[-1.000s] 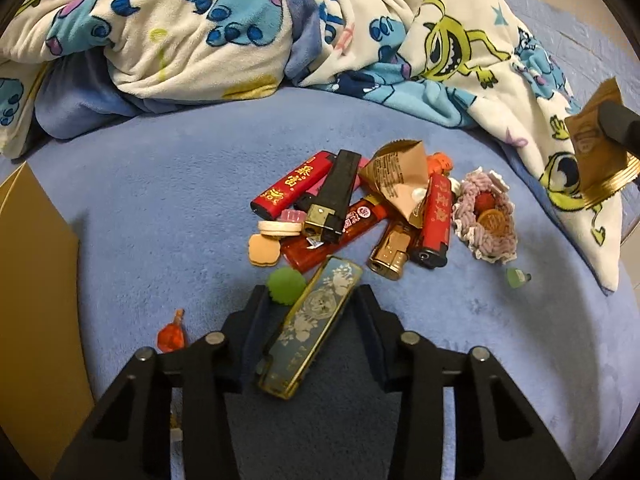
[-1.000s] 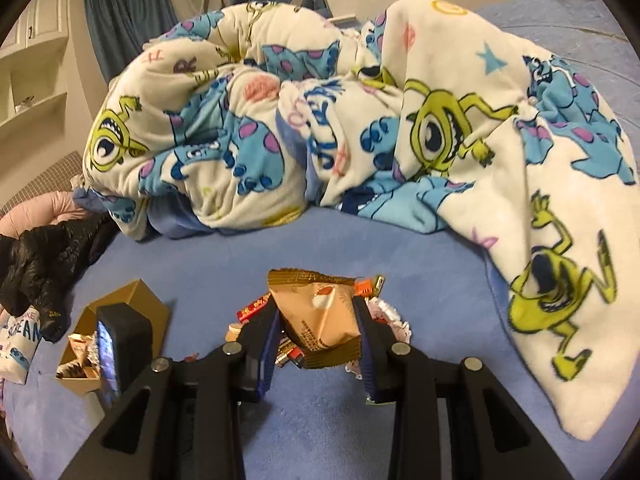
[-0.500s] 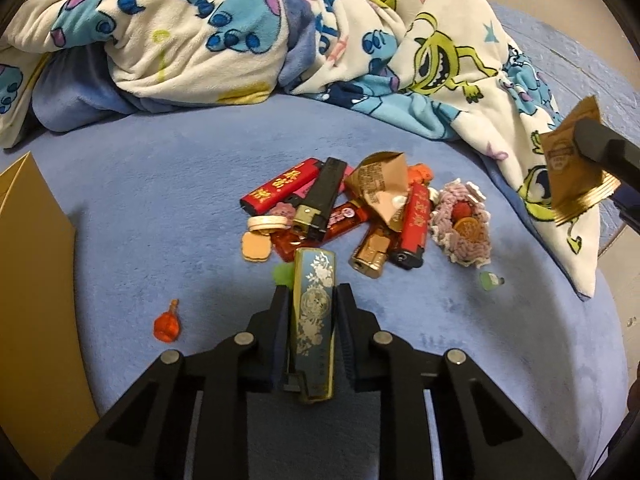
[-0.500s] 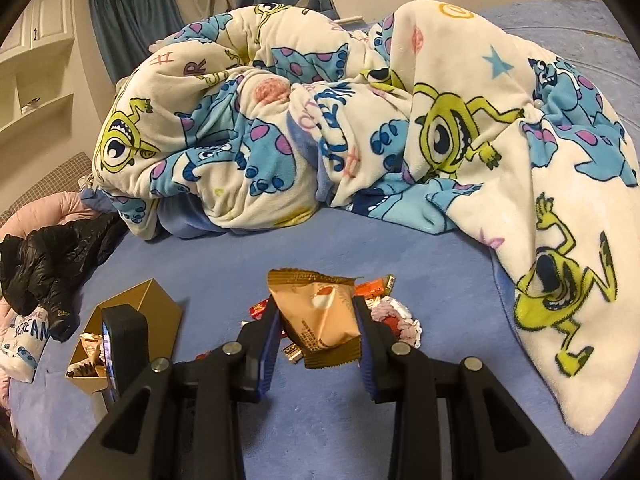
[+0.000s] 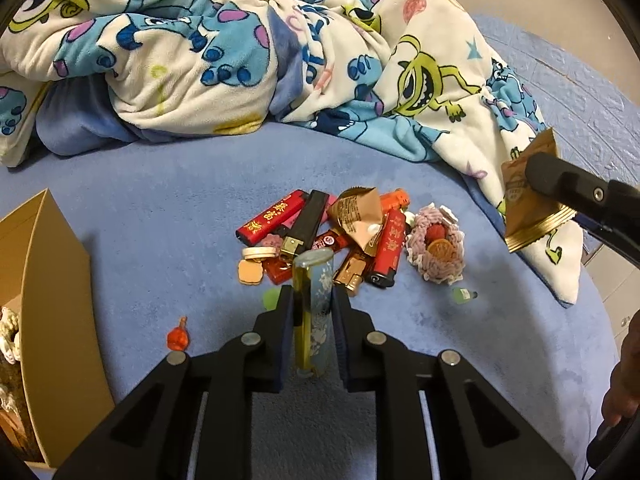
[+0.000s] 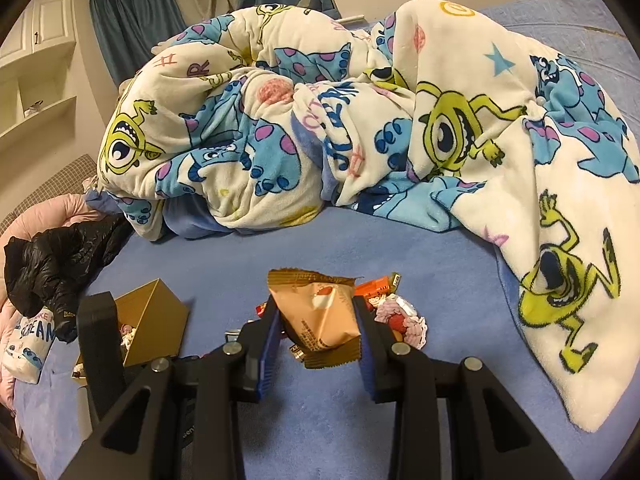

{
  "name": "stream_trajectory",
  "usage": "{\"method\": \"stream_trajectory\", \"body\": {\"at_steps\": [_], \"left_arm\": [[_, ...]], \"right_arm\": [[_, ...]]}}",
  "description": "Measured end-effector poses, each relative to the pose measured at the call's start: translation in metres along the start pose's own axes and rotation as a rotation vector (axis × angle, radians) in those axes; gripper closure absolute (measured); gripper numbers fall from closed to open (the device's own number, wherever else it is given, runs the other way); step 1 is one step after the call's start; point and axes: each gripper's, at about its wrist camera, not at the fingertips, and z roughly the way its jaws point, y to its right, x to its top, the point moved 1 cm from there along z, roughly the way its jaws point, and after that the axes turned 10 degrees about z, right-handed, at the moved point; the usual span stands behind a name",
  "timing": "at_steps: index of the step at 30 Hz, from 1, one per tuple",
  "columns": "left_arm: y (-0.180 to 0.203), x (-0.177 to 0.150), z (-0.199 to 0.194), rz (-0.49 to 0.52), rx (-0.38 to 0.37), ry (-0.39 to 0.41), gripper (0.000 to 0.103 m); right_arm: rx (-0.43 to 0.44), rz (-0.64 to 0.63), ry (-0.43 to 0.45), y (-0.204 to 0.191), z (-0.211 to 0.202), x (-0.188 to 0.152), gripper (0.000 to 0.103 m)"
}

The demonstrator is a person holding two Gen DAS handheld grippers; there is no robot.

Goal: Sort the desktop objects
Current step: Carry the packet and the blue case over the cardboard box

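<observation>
My left gripper point(image 5: 311, 304) is shut on a blue floral lighter point(image 5: 314, 312) and holds it upright above the blue bed. Beyond it lies a pile: red lighters point(image 5: 272, 216), a black lighter point(image 5: 306, 220), a brown snack packet point(image 5: 358, 210), a pink crocheted tart point(image 5: 436, 250). My right gripper point(image 6: 316, 320) is shut on an orange-brown snack packet point(image 6: 320, 320), held in the air; it shows at the right of the left wrist view point(image 5: 528, 196).
A gold cardboard box point(image 5: 44, 300) stands at the left, also in the right wrist view point(image 6: 154, 328). A small red bottle charm point(image 5: 178, 336), a green ball point(image 5: 272, 298) and a green charm point(image 5: 464, 294) lie loose. A monster-print blanket point(image 5: 240, 60) is heaped behind.
My left gripper closed on the floral lighter and lifted it upright off the bed. My right gripper rose a little with its snack packet.
</observation>
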Motion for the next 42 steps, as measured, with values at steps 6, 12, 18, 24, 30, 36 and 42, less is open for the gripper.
{"method": "stream_trajectory", "body": {"at_steps": [6,12,18,24,30,36,42], "left_arm": [[-0.001,0.000,-0.002,0.002,0.004,0.006,0.085],[-0.004,0.005,-0.017,0.000,0.013,0.043,0.091],[-0.012,0.008,-0.028,-0.016,0.024,0.064,0.091],[-0.018,0.013,-0.045,-0.016,0.060,0.089,0.091],[-0.042,0.017,-0.080,-0.062,0.109,0.141,0.091],[-0.066,0.012,-0.109,-0.091,0.220,0.154,0.091],[-0.106,-0.004,-0.144,-0.154,0.370,0.141,0.091]], "right_arm": [[0.004,-0.001,-0.003,-0.003,0.001,-0.001,0.069],[0.014,-0.013,-0.004,-0.009,0.002,-0.003,0.069],[0.030,-0.031,-0.008,-0.020,0.002,-0.006,0.069],[0.050,-0.045,-0.011,-0.030,0.001,-0.007,0.069],[0.102,-0.088,-0.032,-0.058,0.005,-0.015,0.069],[0.136,-0.148,-0.061,-0.099,0.017,-0.032,0.069],[0.201,-0.157,-0.087,-0.138,0.031,-0.037,0.069]]}}
